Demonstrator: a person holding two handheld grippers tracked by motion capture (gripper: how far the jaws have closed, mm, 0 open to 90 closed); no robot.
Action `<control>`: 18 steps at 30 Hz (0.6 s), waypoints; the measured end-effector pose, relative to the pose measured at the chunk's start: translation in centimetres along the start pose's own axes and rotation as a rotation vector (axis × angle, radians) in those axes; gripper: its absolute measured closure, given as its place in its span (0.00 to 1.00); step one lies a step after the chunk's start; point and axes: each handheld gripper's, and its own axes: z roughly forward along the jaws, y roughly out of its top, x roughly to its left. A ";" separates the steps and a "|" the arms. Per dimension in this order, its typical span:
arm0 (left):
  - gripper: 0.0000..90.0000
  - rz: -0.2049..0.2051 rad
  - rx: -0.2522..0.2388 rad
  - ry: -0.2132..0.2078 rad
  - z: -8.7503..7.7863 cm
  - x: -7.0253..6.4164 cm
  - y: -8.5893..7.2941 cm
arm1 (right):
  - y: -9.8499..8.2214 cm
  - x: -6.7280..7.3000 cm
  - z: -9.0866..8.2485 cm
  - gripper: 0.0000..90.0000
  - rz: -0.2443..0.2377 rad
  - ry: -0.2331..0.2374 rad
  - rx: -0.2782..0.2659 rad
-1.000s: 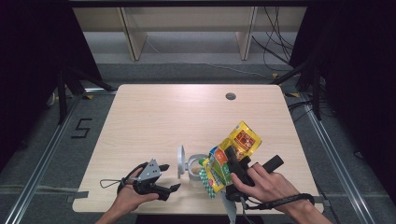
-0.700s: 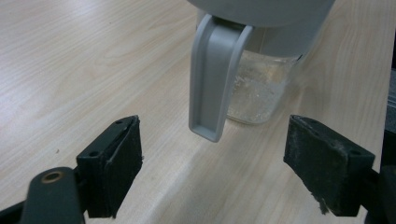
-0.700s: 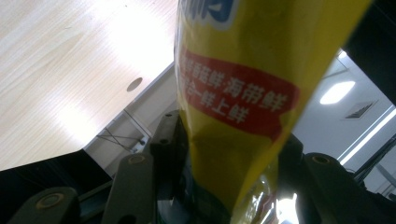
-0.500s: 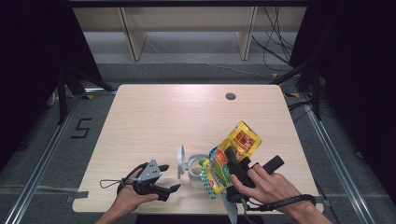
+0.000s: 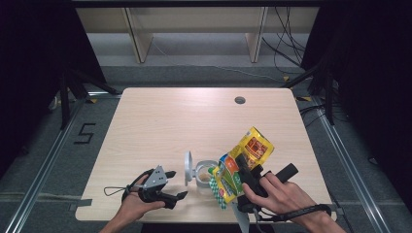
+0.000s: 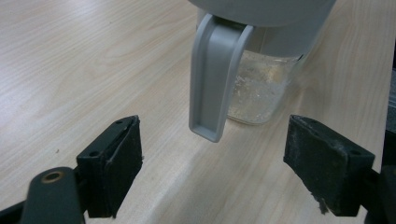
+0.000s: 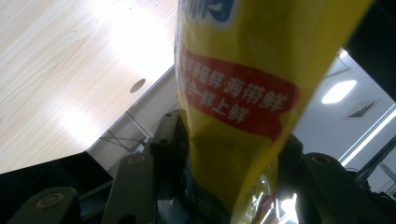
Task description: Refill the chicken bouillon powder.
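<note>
A yellow snack bag [image 5: 256, 144] is tilted with its lower end over a small clear jar [image 5: 203, 173] near the table's front edge. My right gripper [image 5: 240, 167] is shut on the bag; in the right gripper view the bag [image 7: 243, 93] rises between the jaws of that gripper [image 7: 229, 158]. The jar's grey lid [image 5: 187, 168] stands upright at its left side. My left gripper [image 5: 176, 185] rests open on the table just left of the jar. Seen from the left gripper [image 6: 229, 172], the jar [image 6: 259, 91] holds pale grains, and a grey flap [image 6: 215, 79] hangs down its side, apart from both pads.
The light wooden table [image 5: 160, 126] has a cable hole [image 5: 240, 100] at the back right. Metal rails run along the floor on both sides, and a shelf frame stands behind the table.
</note>
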 end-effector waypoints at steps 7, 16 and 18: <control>0.21 0.013 0.013 0.005 0.0 0.0 0.1 | 0.0 0.0 -0.2 0.63 -0.002 -0.001 0.000; 0.21 0.028 0.019 -0.001 0.0 0.2 0.1 | -0.2 -0.1 -0.3 0.63 -0.021 0.003 -0.007; 0.21 0.017 0.009 0.000 0.0 0.0 0.1 | -0.1 0.0 -0.4 0.63 -0.014 0.001 -0.009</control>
